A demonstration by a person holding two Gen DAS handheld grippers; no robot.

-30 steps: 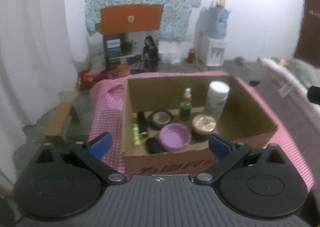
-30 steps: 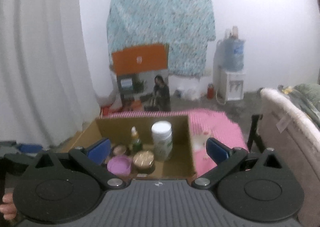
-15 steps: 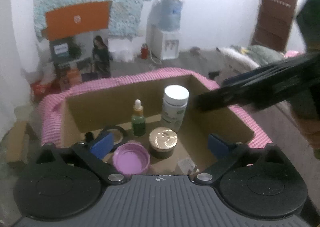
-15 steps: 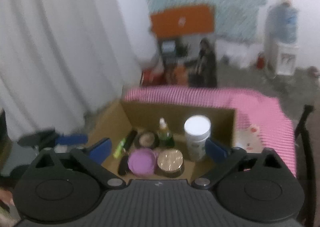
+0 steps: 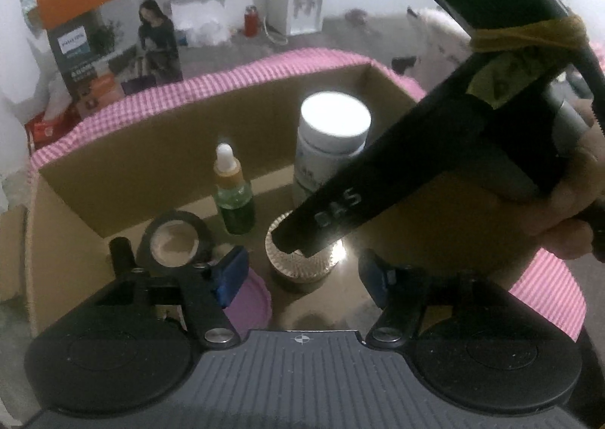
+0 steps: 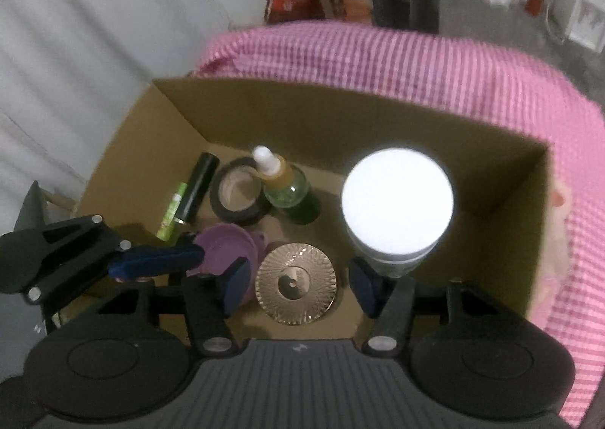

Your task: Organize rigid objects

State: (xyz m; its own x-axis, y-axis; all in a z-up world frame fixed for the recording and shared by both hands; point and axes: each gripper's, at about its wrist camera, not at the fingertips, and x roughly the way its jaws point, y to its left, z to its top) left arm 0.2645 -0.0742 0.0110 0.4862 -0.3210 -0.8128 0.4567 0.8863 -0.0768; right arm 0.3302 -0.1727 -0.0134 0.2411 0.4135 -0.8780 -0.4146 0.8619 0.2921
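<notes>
A cardboard box (image 6: pixel 181 119) sits on a pink checked cloth (image 6: pixel 416 62) near white curtains (image 6: pixel 75 32). Earlier seen from farther back, both grippers now hang over the box. The left gripper (image 5: pixel 302 276) and right gripper (image 6: pixel 297 283) are closing, empty, above the gold-lidded jar (image 6: pixel 295 283) inside.

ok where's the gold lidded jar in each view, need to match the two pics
Left wrist view: the gold lidded jar sits low centre, its top partly hidden by the other gripper's dark finger.
Right wrist view: the jar sits low centre, seen from above.
Shared landmark: the white capped bottle, up and to the right of the jar.
</notes>
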